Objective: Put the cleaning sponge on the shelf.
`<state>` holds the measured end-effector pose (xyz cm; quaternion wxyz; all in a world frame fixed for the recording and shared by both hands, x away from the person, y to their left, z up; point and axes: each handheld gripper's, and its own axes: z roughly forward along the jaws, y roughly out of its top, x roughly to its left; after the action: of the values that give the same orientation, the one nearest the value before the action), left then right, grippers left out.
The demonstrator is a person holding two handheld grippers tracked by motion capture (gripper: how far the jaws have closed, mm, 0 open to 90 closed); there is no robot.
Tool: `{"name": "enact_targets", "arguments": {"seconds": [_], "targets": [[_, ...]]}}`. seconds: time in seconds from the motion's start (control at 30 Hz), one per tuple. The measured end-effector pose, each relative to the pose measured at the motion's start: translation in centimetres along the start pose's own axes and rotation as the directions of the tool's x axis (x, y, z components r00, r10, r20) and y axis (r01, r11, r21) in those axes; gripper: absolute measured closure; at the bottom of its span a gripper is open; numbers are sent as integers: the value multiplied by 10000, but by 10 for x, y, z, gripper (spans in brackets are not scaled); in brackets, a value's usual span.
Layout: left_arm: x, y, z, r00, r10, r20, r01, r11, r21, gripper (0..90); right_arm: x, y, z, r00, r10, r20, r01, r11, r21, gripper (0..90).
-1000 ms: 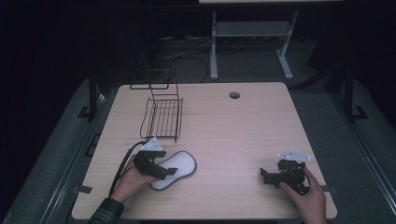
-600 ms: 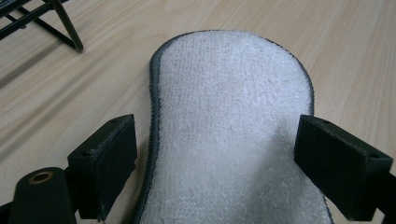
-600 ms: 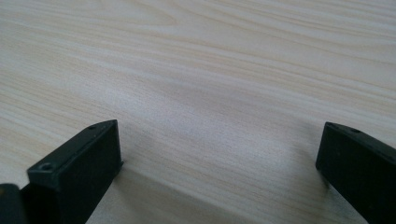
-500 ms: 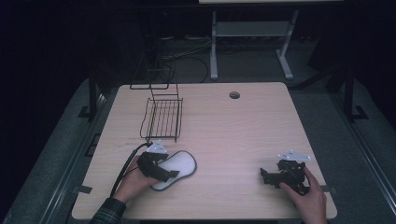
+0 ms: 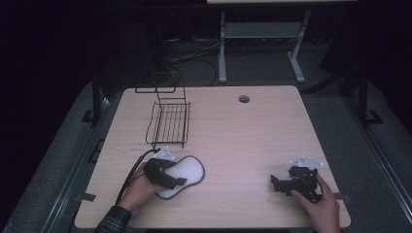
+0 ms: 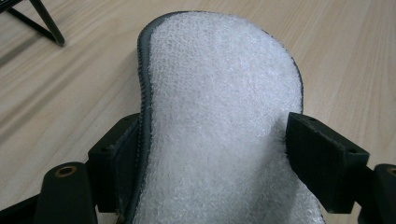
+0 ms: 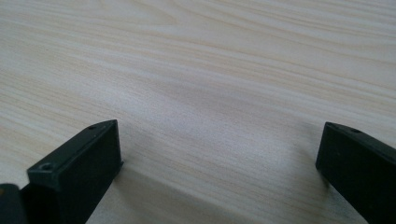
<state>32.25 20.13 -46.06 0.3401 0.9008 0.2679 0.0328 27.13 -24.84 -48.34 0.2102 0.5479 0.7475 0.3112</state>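
A white fleecy insole [image 5: 188, 169] with a dark rim lies on the wooden table [image 5: 243, 141] at the front left. My left gripper [image 5: 174, 181] reaches over its near end. In the left gripper view the insole [image 6: 219, 84] runs away between the jaws. These have just been closing, and both pads [image 6: 322, 158] now press on its sides. My right gripper [image 5: 278, 183] rests low at the front right. There its jaws stand wide apart over bare wood, so my right gripper [image 7: 219, 158] is open and holds nothing.
A black wire basket [image 5: 168, 124] stands behind the insole near the table's left edge, and one corner of the basket [image 6: 44, 23] shows in the left gripper view. A round cable hole [image 5: 244, 99] sits at the back. Dark floor and a metal stand [image 5: 260, 34] lie beyond.
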Motion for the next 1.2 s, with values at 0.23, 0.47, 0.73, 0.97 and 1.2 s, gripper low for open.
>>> {"name": "enact_targets", "arguments": {"seconds": [0.23,0.47,0.73,0.97,1.2], "targets": [[0,3,-1,10000,36,15,-37,9999,146,242,0,0,0,10000,0,0,0,10000,-1,0],[-1,4,-7,10000,59,-28,-60,9999,-122,314,0,0,0,10000,-13,4,13,10000,-8,0],[0,6,-13,9999,12,130,-7,9991,-421,415,0,0,0,10000,-10,4,10,10000,-9,0],[1,6,-17,9995,-119,287,138,9976,-684,484,0,0,0,10000,-10,5,10,10000,-8,0],[2,7,-21,9990,-159,420,198,9954,-936,549,0,0,0,10000,-10,7,10,10000,-7,0]]}}
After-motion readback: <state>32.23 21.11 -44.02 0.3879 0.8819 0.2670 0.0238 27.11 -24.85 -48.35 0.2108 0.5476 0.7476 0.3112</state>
